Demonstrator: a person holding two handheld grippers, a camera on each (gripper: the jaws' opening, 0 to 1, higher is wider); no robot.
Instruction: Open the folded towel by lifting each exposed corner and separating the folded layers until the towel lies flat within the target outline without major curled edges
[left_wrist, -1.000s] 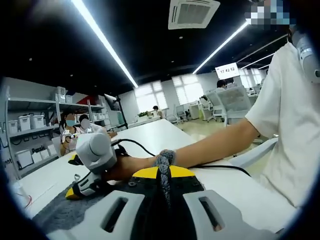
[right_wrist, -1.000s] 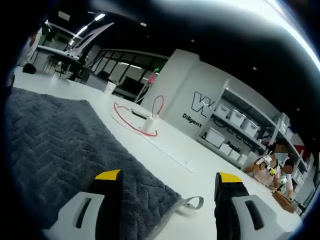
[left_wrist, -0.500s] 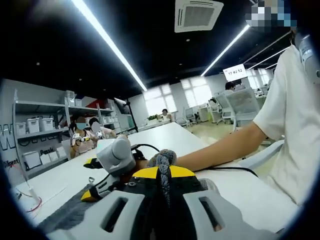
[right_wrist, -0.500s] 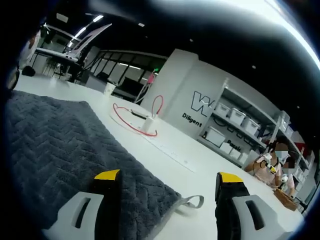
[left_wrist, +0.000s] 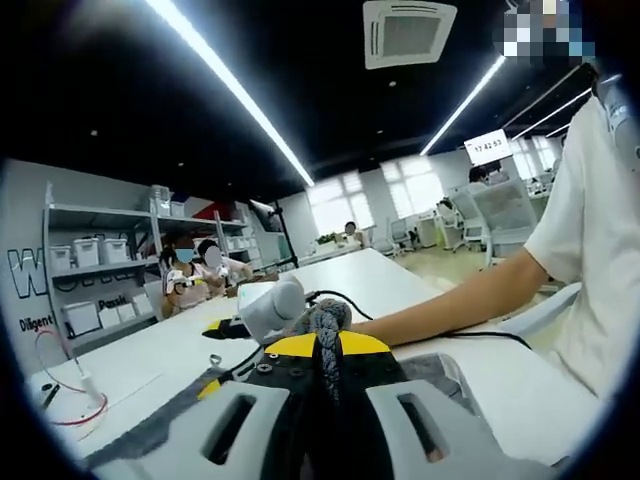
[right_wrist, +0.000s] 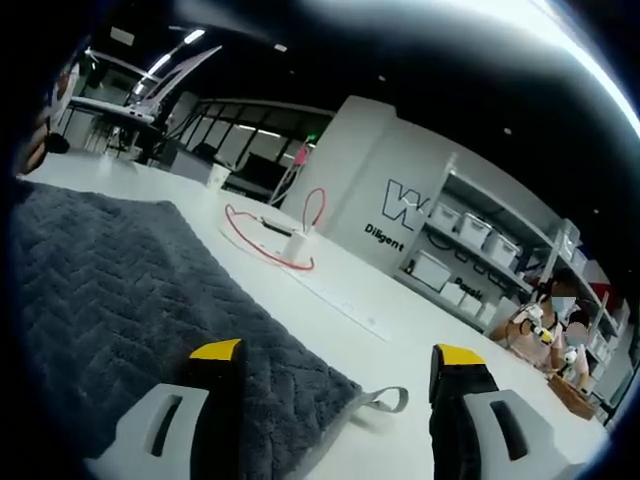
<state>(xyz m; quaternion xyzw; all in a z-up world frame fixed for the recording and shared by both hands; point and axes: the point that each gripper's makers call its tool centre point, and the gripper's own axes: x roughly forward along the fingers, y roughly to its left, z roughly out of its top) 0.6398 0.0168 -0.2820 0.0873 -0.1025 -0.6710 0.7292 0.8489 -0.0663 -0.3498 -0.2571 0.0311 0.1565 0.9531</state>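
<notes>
Right gripper view takes in the largest thing first: the white table (right_wrist: 400, 330), running off toward shelving and a wall with lettering. On it lies the grey towel (right_wrist: 110, 300), spread wide and smooth on the side that shows, its herringbone weave flat against the tabletop. A hanging loop (right_wrist: 385, 402) sticks out from the near corner, which rests on the table between the jaws. The right gripper (right_wrist: 335, 365) hangs over that corner with its jaws wide apart, holding nothing. No target outline can be made out here.

Judged from this, the opening looks far along — the visible stretch shows no fold or curl — but the far corners and the alignment to the outline cannot be checked.

Left gripper view gives what the other does not: the left gripper (left_wrist: 325, 350) has its jaws closed on a bunched pinch of towel that rises between the yellow tips, so one corner is raised off the table. Past it the right gripper appears from outside, held in the person's hand, with a bare forearm and a cable trailing back across the table. So at least that pinched corner is left to lay down and smooth.
</notes>
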